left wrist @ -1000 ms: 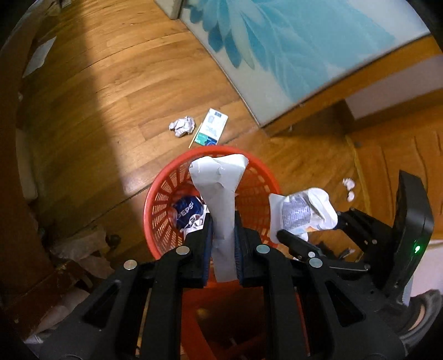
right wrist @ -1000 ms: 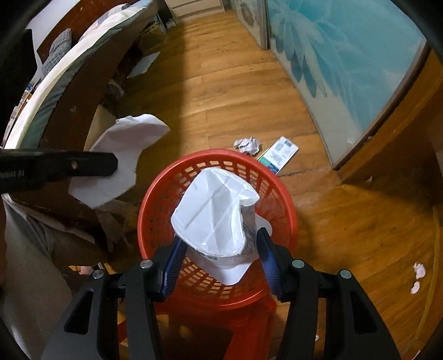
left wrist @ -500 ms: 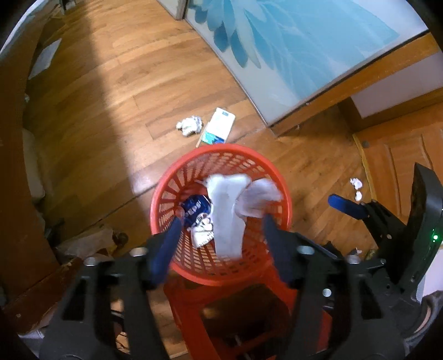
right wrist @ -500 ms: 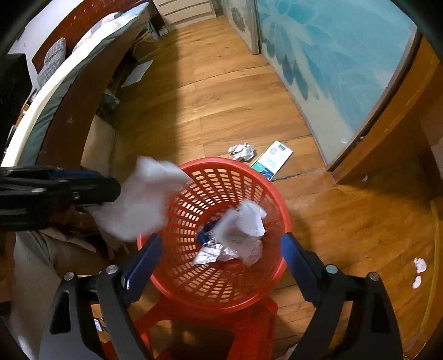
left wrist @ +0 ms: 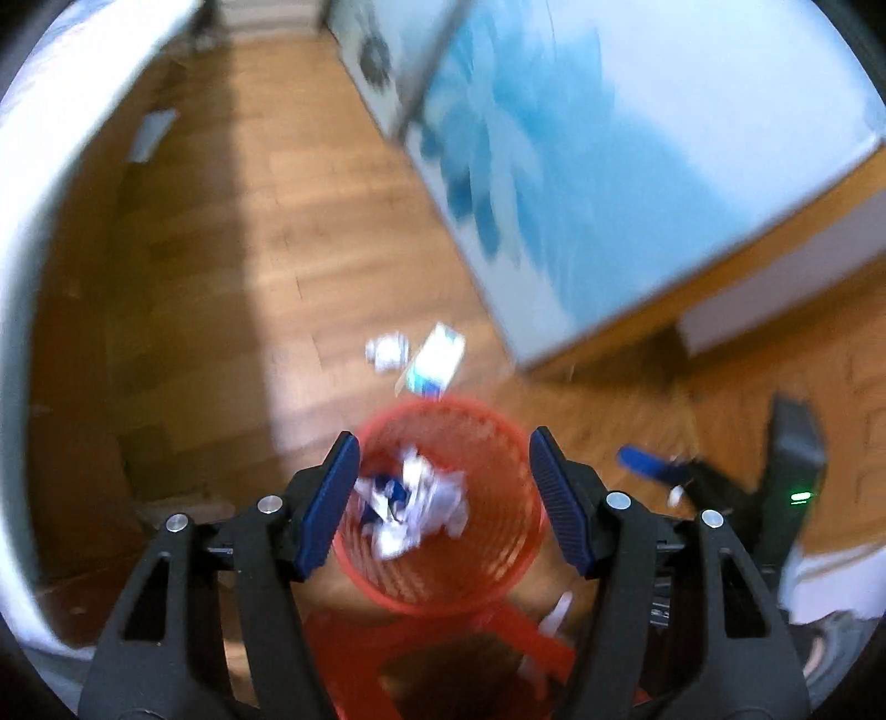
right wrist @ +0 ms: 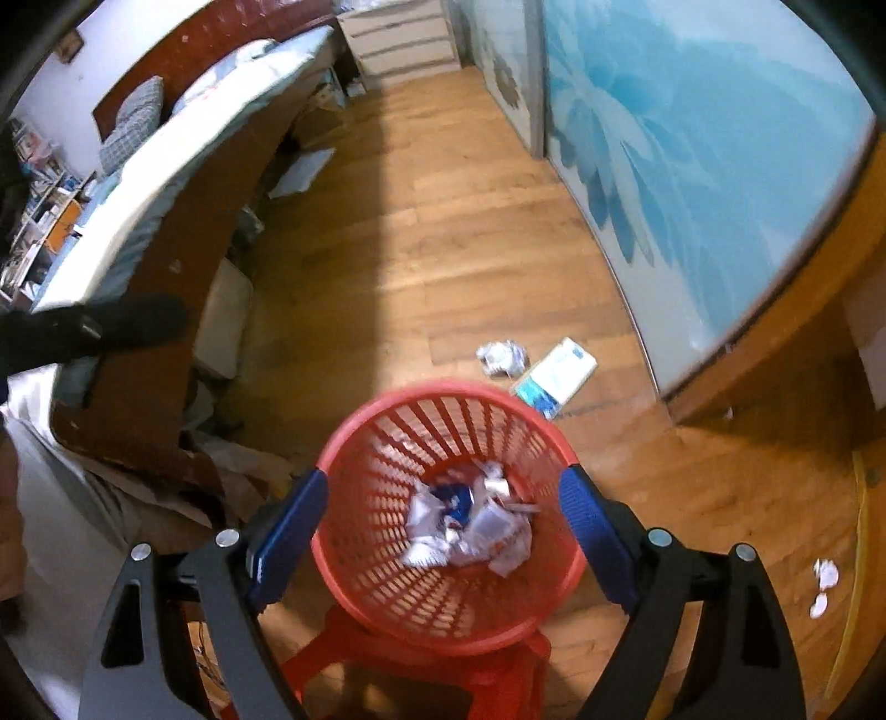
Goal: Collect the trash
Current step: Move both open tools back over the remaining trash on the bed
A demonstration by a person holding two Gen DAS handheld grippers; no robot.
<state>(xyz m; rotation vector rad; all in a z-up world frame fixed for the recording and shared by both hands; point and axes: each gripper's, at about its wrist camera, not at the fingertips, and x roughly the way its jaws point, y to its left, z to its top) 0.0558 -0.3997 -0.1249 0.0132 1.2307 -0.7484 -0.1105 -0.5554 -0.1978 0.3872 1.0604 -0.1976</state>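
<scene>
Right wrist view: no legible writing on crumpled trash (right wrist: 470, 526) in red basket (right wrist: 354, 576).

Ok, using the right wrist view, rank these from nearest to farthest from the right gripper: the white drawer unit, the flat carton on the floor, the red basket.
1. Red basket: directly beneath the open right gripper, on a red stool.
2. Flat carton: on the floor just beyond the basket, to the right, beside a crumpled wrapper.
3. White drawer unit: far end of the room, top centre.

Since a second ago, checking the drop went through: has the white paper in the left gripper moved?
Yes. It has left the left gripper, whose jaws now stand open and empty, and dropped into the red basket, lying crumpled with the other trash.
</scene>
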